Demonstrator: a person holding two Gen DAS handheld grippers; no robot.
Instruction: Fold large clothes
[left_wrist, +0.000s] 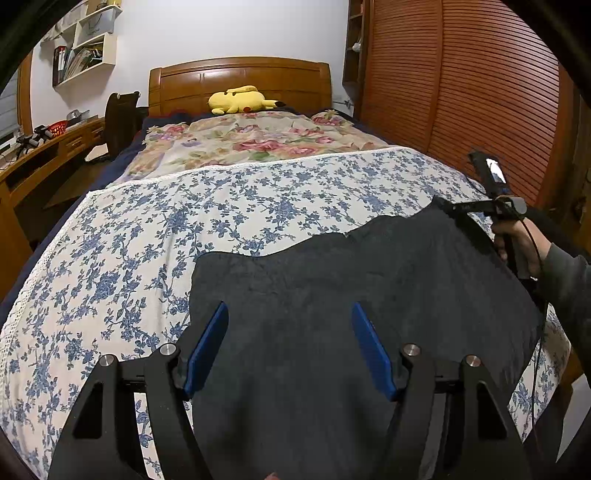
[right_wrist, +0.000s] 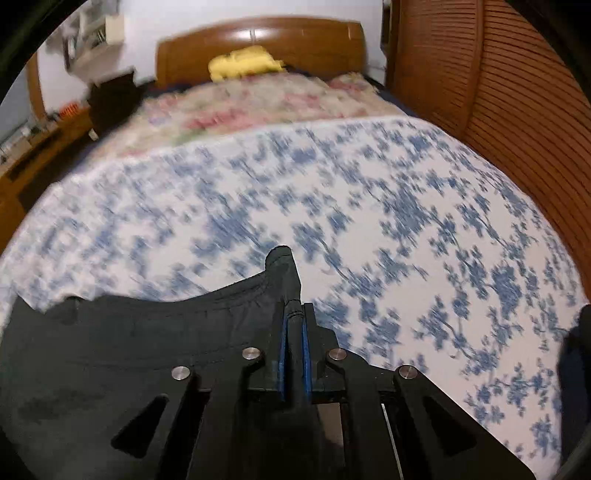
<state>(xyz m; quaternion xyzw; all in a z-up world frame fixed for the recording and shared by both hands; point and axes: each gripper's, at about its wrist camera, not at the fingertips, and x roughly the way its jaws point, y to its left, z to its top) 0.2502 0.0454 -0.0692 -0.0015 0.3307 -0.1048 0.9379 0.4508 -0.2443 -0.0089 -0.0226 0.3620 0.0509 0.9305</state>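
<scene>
— Where is the dark garment (left_wrist: 369, 288)?
— Spread over the blue-flowered sheet (left_wrist: 147, 229) at the bed's foot edge.
— And the grippers?
— Right gripper (right_wrist: 294, 354) clamped on its hem, seemingly to carry a fold; left gripper (left_wrist: 290, 347) hovers with fingers apart, holding nothing.

Ahead of the gripper a bed (left_wrist: 229, 206) under a blue-flowered white sheet runs to a wooden headboard (left_wrist: 240, 79) against a pale wall (left_wrist: 236, 26). To the right stands a slatted wooden wardrobe (left_wrist: 480, 99); to the left, a wooden desk (left_wrist: 44, 155) below white wall shelves (left_wrist: 86, 44).
</scene>
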